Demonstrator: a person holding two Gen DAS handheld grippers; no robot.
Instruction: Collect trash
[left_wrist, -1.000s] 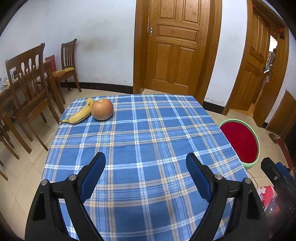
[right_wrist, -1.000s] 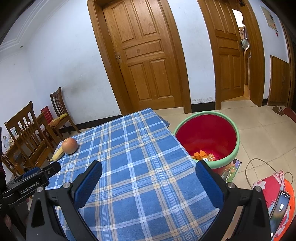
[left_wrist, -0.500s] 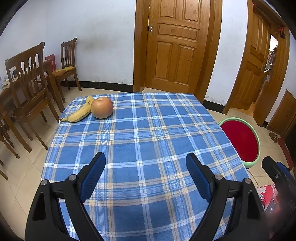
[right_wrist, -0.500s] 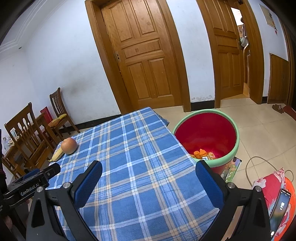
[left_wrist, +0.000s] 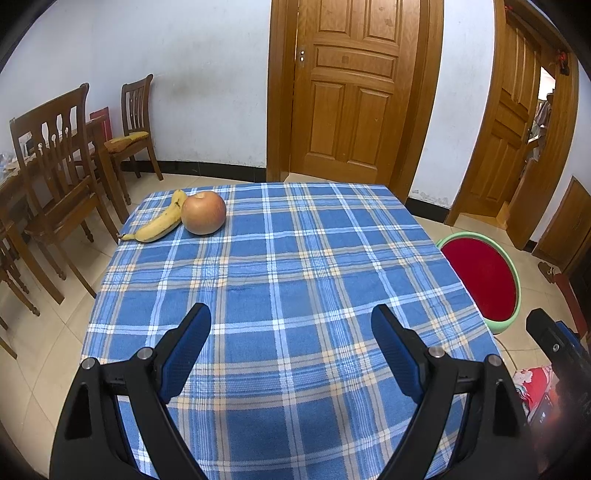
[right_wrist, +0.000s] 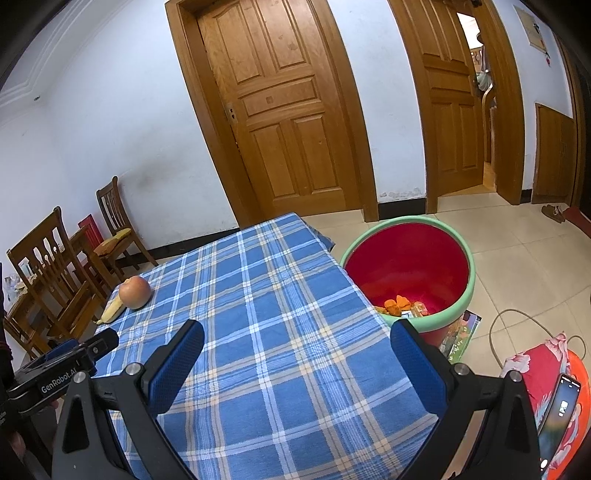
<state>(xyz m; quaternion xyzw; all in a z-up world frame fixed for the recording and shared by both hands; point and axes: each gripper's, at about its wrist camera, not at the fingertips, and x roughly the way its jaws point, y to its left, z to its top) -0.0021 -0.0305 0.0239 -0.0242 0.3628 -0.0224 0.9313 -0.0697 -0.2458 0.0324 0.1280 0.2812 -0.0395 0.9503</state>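
A table with a blue plaid cloth (left_wrist: 295, 280) (right_wrist: 266, 314) fills both views. At its far left corner lie a yellow banana (left_wrist: 159, 223) (right_wrist: 110, 312) and a reddish apple (left_wrist: 203, 213) (right_wrist: 135, 291), touching each other. A red bin with a green rim (right_wrist: 408, 271) (left_wrist: 482, 277) stands on the floor right of the table, with orange peel and wrappers (right_wrist: 400, 305) at its bottom. My left gripper (left_wrist: 291, 321) hangs open over the table's near edge, nothing between its blue pads. My right gripper (right_wrist: 297, 334) is open too, above the near right part of the cloth.
Wooden chairs (left_wrist: 55, 173) and a wooden table stand left of the plaid table. Two wooden doors (left_wrist: 351, 92) are in the far wall. On the floor at the right lie a red flowered cushion (right_wrist: 532, 373), a phone (right_wrist: 561, 402) and a cable (right_wrist: 517, 328).
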